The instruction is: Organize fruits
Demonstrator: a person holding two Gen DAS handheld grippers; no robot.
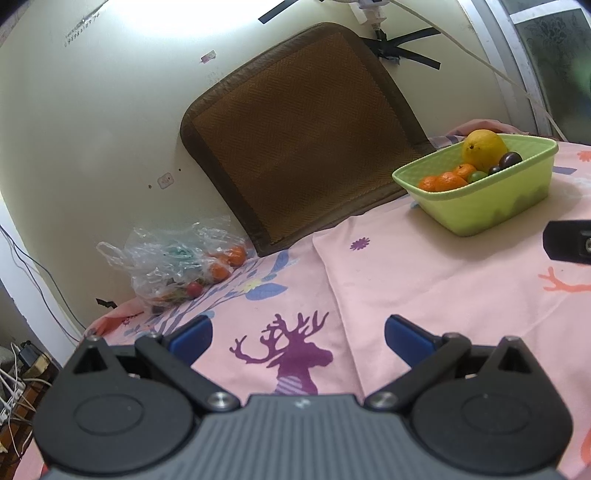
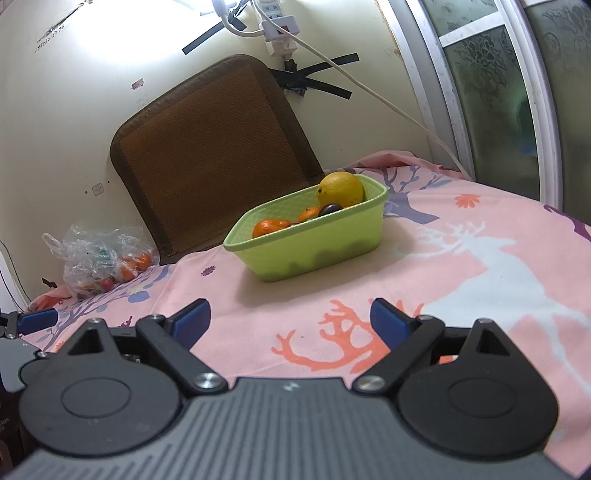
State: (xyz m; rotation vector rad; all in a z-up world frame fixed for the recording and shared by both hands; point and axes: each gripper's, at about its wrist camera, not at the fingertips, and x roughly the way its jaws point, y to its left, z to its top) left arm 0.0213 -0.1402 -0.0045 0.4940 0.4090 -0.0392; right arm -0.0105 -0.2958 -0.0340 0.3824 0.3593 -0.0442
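Left gripper (image 1: 297,338) spread wide, gripping nothing, blue pads (image 1: 192,338) over pink sheet (image 1: 406,280); purple deer print (image 1: 291,360) right between the fingers. Right gripper (image 2: 290,321) likewise released and bare, orange antler print (image 2: 332,347) between its fingers, white deer print (image 2: 509,266) off past the right finger.

Ahead of right fingers, centred: green basket (image 2: 314,243) on the sheet, holding big yellow fruit (image 2: 340,190) at far end, oranges (image 2: 267,227) at near end, dark plum (image 2: 330,209) between. From left wrist, same basket (image 1: 480,184) far ahead and right of right finger; only here visible inside: small green fruit (image 1: 477,176).

Far ahead-left of left fingers: clear plastic bag (image 1: 173,262) against the wall, oranges and one red fruit (image 1: 194,290) inside. Smaller from right wrist (image 2: 99,258).

Behind basket: brown woven cushion (image 2: 207,155) leaning on wall. Only in right wrist view: white power strip (image 2: 277,22) up the wall, frosted patterned window (image 2: 498,92) far right, left gripper's blue fingertip at left edge. No legible writing or brands; wall stickers too blurred.
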